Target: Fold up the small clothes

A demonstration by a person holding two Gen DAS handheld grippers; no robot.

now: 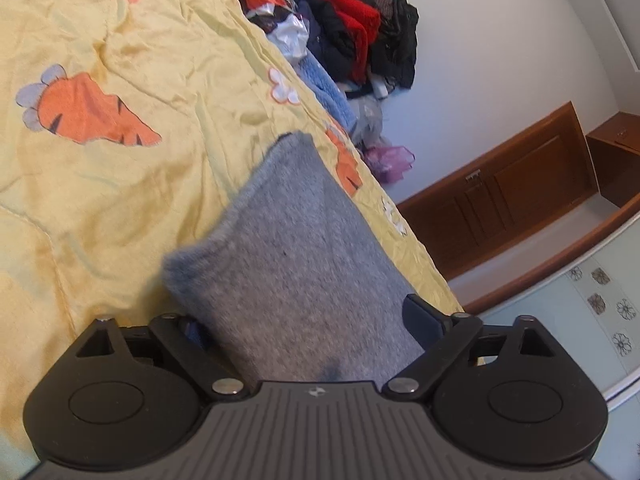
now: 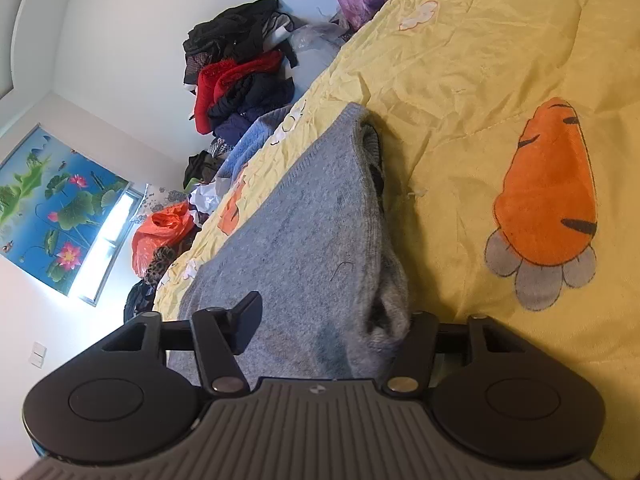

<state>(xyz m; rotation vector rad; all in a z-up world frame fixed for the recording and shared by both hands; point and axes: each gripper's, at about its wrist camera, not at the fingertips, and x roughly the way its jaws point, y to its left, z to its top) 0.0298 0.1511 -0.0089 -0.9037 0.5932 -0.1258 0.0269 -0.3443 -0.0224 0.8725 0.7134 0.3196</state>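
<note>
A grey knitted garment (image 1: 296,248) lies folded on the yellow carrot-print quilt (image 1: 100,168). In the left wrist view it runs between the fingers of my left gripper (image 1: 308,332), whose jaws stand wide around its thick near end; one dark pad (image 1: 420,316) presses its right side, the other is mostly hidden behind the cloth. In the right wrist view the same garment (image 2: 320,216) fills my right gripper (image 2: 328,328), one finger (image 2: 244,320) on top at the left, the other hidden under the rolled edge at the right.
A heap of red, black and blue clothes (image 1: 352,36) and plastic bags (image 2: 160,232) lies beyond the bed's far edge by the white wall. A wooden cabinet (image 1: 500,200) stands at the right. A lotus picture (image 2: 52,204) hangs by a window.
</note>
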